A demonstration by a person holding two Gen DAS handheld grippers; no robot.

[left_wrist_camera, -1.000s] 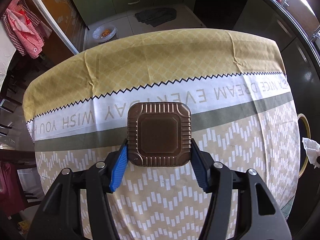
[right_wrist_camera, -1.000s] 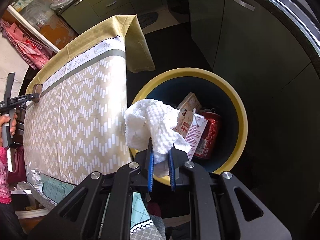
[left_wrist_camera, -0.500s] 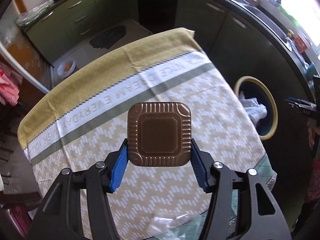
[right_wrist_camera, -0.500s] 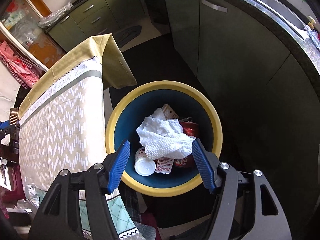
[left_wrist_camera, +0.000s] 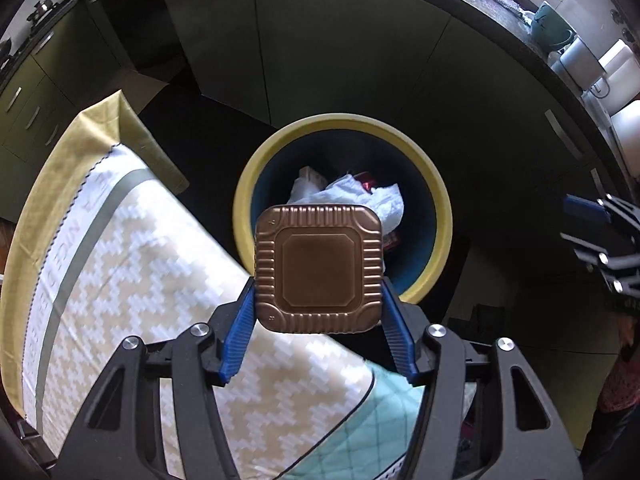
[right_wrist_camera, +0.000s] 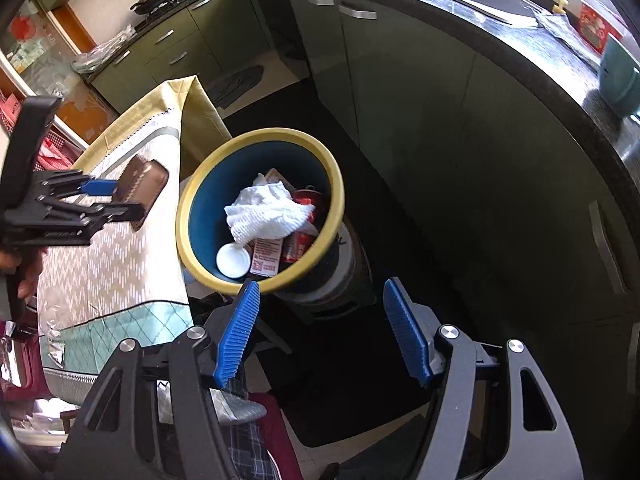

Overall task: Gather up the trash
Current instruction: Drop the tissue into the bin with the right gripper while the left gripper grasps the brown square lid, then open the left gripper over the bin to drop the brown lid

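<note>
Your left gripper [left_wrist_camera: 318, 320] clamps the square ribbed bronze foil tray [left_wrist_camera: 319, 268] by its two side edges, blue pads pressed against it, its flat bottom facing the camera. Just beyond the tray's far edge sits the round blue bin with the yellow rim [left_wrist_camera: 436, 184], beside the table with the beige patterned cloth [left_wrist_camera: 132, 264]. The crumpled white paper towel [right_wrist_camera: 268, 210] lies on top of the rubbish inside, over a red can [right_wrist_camera: 306, 202], a printed carton [right_wrist_camera: 266, 258] and a white round lid [right_wrist_camera: 233, 261]. Your right gripper [right_wrist_camera: 322, 334] stands wide apart with nothing between its blue pads; its jaws have just been opening. The bin lies ahead of it, slightly left. From there your left gripper and its tray show at far left, over the table's edge, short of the bin.
</note>
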